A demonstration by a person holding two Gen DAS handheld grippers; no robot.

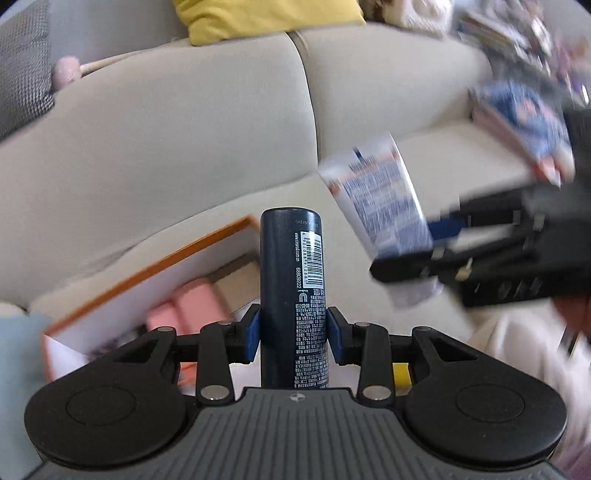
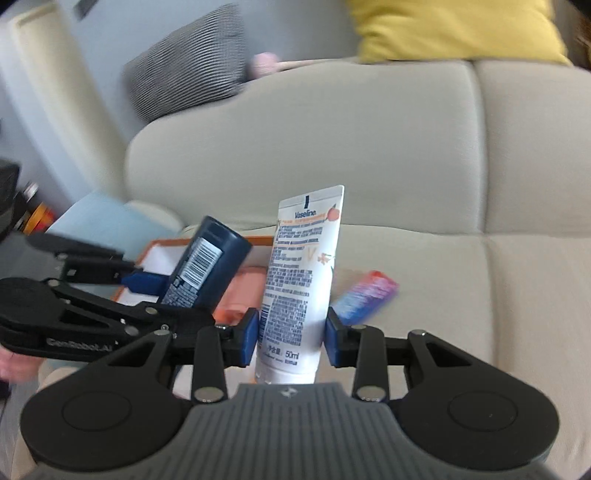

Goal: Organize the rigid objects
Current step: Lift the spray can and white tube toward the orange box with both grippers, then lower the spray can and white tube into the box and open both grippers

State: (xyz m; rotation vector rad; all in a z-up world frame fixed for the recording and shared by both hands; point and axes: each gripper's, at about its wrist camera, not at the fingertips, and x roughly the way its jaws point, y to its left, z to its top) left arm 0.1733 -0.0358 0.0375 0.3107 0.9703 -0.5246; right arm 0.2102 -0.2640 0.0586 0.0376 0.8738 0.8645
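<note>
My left gripper (image 1: 293, 334) is shut on a dark navy bottle (image 1: 291, 280) with a barcode, held upright above an orange-rimmed white box (image 1: 155, 273). My right gripper (image 2: 291, 334) is shut on a white Vaseline tube (image 2: 301, 280), held upright with its crimped end up. In the left wrist view the right gripper (image 1: 436, 254) holds the tube (image 1: 380, 206) to the right of the bottle. In the right wrist view the left gripper (image 2: 147, 291) holds the bottle (image 2: 207, 262) over the box (image 2: 162, 254).
Pink items (image 1: 192, 306) lie inside the box. A blue-and-red tube (image 2: 365, 293) lies on the beige sofa seat (image 2: 461, 295). A yellow cushion (image 2: 454, 29), a grey checked cushion (image 2: 184, 62) and colourful packets (image 1: 524, 122) lie around the sofa. A light blue object (image 2: 99, 218) lies left.
</note>
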